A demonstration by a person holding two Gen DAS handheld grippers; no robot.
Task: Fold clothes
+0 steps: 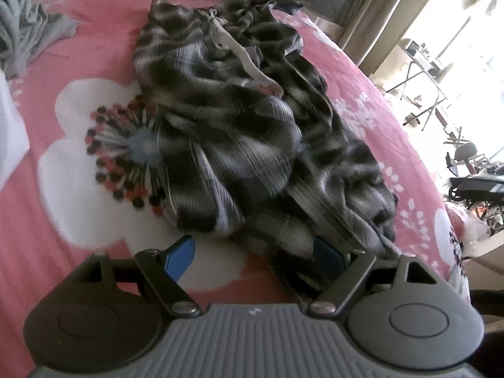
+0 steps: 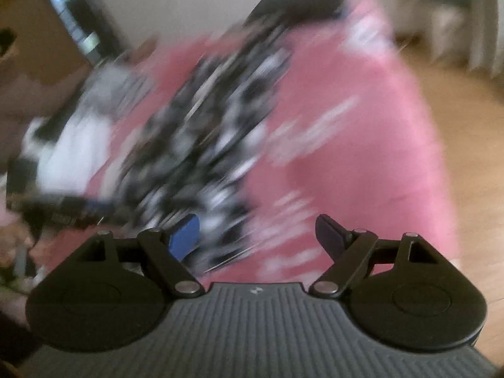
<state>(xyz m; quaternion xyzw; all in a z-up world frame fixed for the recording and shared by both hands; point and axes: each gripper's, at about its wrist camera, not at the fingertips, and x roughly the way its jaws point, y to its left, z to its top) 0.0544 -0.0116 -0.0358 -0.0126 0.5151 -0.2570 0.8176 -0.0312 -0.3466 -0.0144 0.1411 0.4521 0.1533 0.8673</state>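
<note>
Left wrist view first: plaid garment (image 1: 239, 126) lying crumpled in a long heap on the bed (image 1: 94, 63), running from the far edge down toward the near edge, a pale drawstring (image 1: 242, 56) trailing across its upper folds. Pink bedspread with big white flowers underneath. Left gripper (image 1: 255, 252) spread wide at the near end of the heap, blue finger pads (image 1: 179, 260) apart, nothing clamped; right-hand pad pushed against or under the dark cloth, left-hand pad over bare bedspread. Grey garment (image 1: 25, 28) bunched at the far left corner of the bed, well apart from the plaid one. Bright window area off past the right edge.

Over to the right wrist view: heavily blurred. Same plaid garment (image 2: 204, 132) streaking diagonally across the pink bed (image 2: 362, 157), wooden floor (image 2: 466, 126) beyond the bed's right edge. Right gripper (image 2: 258, 236) wide open, empty, hovering above the near end of the cloth, left pad over the plaid, right pad over pink.
</note>
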